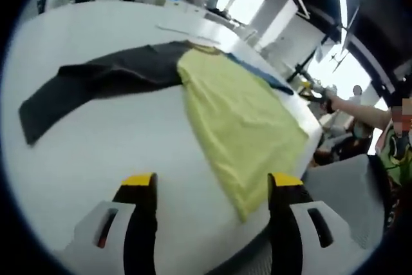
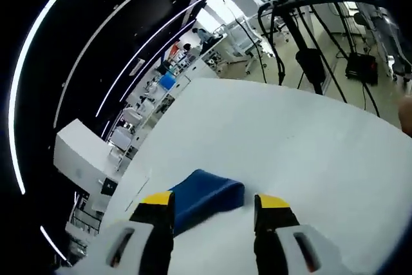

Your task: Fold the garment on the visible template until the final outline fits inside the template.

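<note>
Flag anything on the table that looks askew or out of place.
The yellow-green garment lies spread flat, its near corner hanging over the white table edge. A dark garment sprawls unfolded beside it, overlapped by the yellow one. A blue cloth lies folded. Nothing looks damaged or spilled.

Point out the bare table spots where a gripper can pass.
Free: white table between the dark garment, yellow garment and left gripper; open table beyond the blue garment. Crowded: where dark and yellow garments overlap.

shirt (image 1: 241,127) on table (image 1: 116,152) — trousers (image 1: 96,82) beside
</note>
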`<state>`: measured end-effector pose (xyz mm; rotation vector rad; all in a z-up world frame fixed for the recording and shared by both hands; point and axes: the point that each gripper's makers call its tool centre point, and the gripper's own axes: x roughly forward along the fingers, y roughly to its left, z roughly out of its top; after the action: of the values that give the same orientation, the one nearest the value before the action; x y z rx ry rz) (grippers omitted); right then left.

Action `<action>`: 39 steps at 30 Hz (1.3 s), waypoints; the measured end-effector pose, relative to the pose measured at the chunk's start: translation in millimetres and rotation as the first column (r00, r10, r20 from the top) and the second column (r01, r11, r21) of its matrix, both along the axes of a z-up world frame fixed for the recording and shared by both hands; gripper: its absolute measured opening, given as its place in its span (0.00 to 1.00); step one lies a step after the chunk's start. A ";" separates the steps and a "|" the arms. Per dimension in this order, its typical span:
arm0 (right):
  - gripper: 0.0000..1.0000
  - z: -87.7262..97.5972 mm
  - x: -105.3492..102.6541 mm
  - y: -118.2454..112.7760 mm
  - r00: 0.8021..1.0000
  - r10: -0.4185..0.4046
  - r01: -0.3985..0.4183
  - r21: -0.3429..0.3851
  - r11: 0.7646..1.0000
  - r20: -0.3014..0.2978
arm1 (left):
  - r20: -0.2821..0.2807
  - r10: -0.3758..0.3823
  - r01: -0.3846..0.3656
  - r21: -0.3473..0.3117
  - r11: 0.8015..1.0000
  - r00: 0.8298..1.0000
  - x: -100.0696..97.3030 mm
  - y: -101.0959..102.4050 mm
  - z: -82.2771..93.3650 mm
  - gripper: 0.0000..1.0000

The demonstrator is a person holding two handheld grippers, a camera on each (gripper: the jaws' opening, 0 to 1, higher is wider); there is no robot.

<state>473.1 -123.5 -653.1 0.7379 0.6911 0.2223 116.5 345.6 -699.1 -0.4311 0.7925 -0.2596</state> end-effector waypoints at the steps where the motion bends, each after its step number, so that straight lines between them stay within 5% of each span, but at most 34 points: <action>1: 0.45 0.5 1.1 0.5 1.000 0.002 -0.002 0.014 1.000 0.004 | -0.001 0.000 0.000 0.001 1.000 1.000 -0.2 0.1 -0.3 0.66; 15: 0.34 -18.2 13.7 -3.2 0.992 -0.099 0.106 0.105 0.989 -0.076 | -0.003 0.016 -0.016 -0.003 1.000 1.000 -0.4 2.7 2.6 0.65; 39: 0.15 -33.7 19.5 3.1 0.988 -0.096 0.112 0.145 0.983 -0.117 | 0.000 0.050 -0.050 0.000 0.999 0.999 0.2 10.0 8.6 0.61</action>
<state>492.6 -120.3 -686.9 0.9350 0.7431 0.1401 116.7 355.5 -690.5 -0.4504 0.7807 -0.2128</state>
